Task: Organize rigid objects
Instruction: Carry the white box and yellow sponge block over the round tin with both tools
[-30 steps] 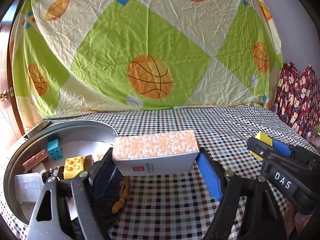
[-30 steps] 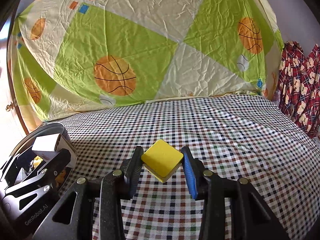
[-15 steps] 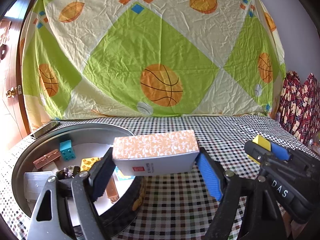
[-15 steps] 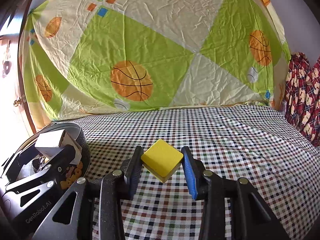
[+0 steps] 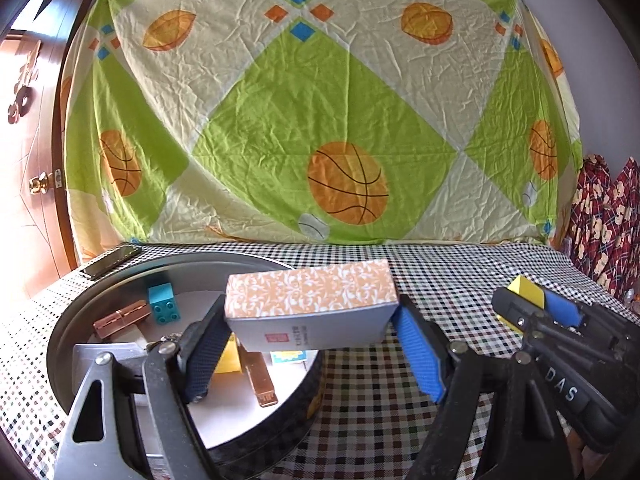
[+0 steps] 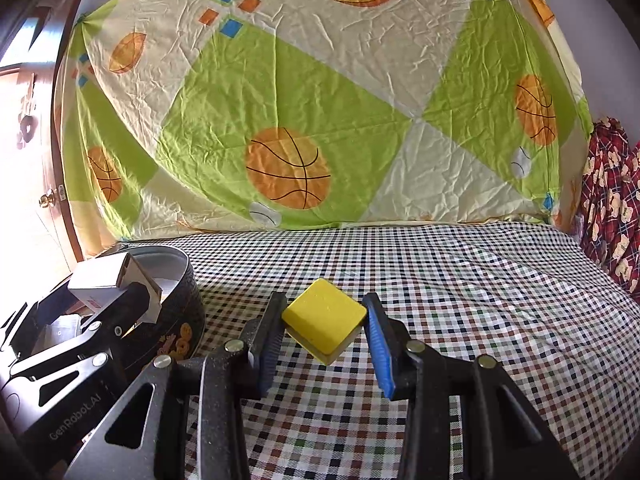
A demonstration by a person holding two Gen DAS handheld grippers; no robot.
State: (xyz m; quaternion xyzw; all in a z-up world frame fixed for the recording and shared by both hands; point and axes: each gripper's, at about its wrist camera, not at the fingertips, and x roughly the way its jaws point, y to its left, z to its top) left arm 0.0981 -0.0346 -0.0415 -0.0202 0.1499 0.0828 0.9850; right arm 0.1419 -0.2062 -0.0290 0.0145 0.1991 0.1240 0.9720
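The round tin [image 5: 76,320] on the checked desk [image 5: 440,276] already holds blocks and clips. The left tool [image 5: 308,344] clamps an orange-patterned box [image 5: 310,304] above its rim — the right tool [image 6: 326,340] grips a yellow block [image 6: 324,320] nearby, both undelivered.

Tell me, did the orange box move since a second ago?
Yes. The orange patterned box, shut in the left gripper, now hangs over the round tin's near rim; earlier it sat beside the tin, over the checked cloth.
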